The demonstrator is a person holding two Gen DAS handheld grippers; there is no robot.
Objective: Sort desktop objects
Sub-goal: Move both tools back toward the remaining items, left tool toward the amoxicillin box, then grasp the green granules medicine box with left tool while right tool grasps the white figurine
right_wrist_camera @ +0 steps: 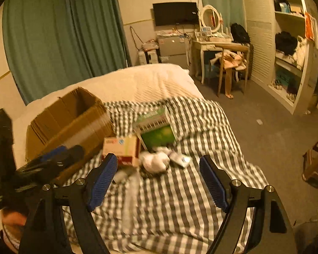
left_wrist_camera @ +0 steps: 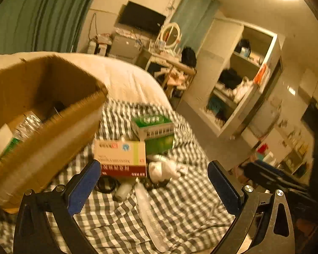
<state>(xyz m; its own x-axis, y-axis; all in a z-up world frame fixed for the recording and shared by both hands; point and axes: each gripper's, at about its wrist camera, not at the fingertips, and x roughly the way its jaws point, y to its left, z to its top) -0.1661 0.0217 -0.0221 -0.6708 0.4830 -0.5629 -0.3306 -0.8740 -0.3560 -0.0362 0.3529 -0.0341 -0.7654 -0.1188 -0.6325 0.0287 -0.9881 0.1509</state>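
Note:
On a bed, a grey checked cloth (left_wrist_camera: pixel 180 201) carries a pile of small items. A pink and red medicine box (left_wrist_camera: pixel 120 158) lies beside a green and white box (left_wrist_camera: pixel 156 133). White socks (left_wrist_camera: pixel 163 169), a small white bottle (left_wrist_camera: pixel 123 190) and a clear comb (left_wrist_camera: pixel 150 216) lie in front of them. An open cardboard box (left_wrist_camera: pixel 42 122) on the left holds a few items. My left gripper (left_wrist_camera: pixel 154 186) hovers open above the pile, empty. My right gripper (right_wrist_camera: pixel 159 180) is open too, with nothing between its blue pads. The same boxes (right_wrist_camera: pixel 125 148) and socks (right_wrist_camera: pixel 156 160) appear in the right wrist view.
The white bedspread (right_wrist_camera: pixel 148 82) stretches behind the cloth. Beyond the bed stand a dressing table with a round mirror (right_wrist_camera: pixel 212 19), a chair (right_wrist_camera: pixel 233 63), a wall TV (right_wrist_camera: pixel 176 13) and an open wardrobe (right_wrist_camera: pixel 286 48). Grey floor (right_wrist_camera: pixel 275 131) lies to the right. Green curtains (right_wrist_camera: pixel 59 38) hang behind.

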